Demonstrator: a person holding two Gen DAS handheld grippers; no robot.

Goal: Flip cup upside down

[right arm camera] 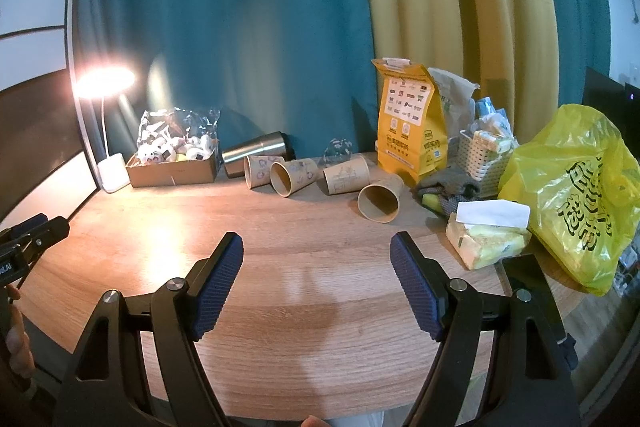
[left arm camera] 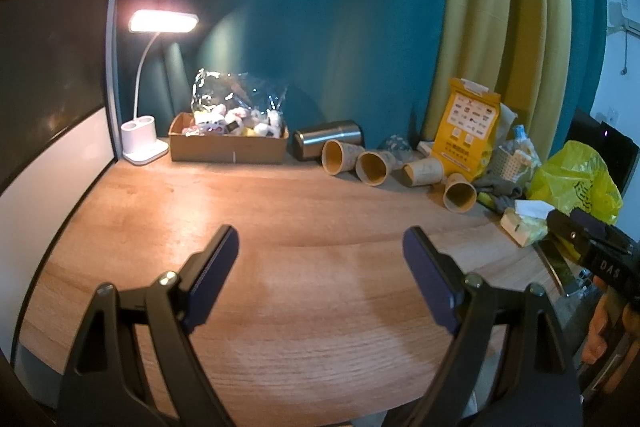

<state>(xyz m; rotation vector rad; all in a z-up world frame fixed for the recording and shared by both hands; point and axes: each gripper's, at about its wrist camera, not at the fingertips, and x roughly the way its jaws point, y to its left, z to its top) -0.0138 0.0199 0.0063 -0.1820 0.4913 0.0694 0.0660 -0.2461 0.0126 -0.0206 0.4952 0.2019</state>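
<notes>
Several tan paper cups lie on their sides at the back of the wooden table (left arm camera: pixel 300 227). In the left wrist view the nearest cup (left arm camera: pixel 460 193) has its mouth toward me. In the right wrist view that cup (right arm camera: pixel 380 201) lies ahead, with others (right arm camera: pixel 294 177) to its left. My left gripper (left arm camera: pixel 320 251) is open and empty above the table. My right gripper (right arm camera: pixel 316 255) is open and empty, well short of the cups. The right gripper's body (left arm camera: pixel 592 243) shows at the right edge of the left wrist view.
A steel tumbler (right arm camera: pixel 258 151) lies on its side behind the cups. A cardboard box (right arm camera: pixel 172 169) of small items and a lit desk lamp (left arm camera: pixel 164 21) stand at the back left. A yellow pouch (right arm camera: pixel 408 123), basket (right arm camera: pixel 484 163), tissue pack (right arm camera: pixel 486 239) and yellow plastic bag (right arm camera: pixel 572 195) crowd the right.
</notes>
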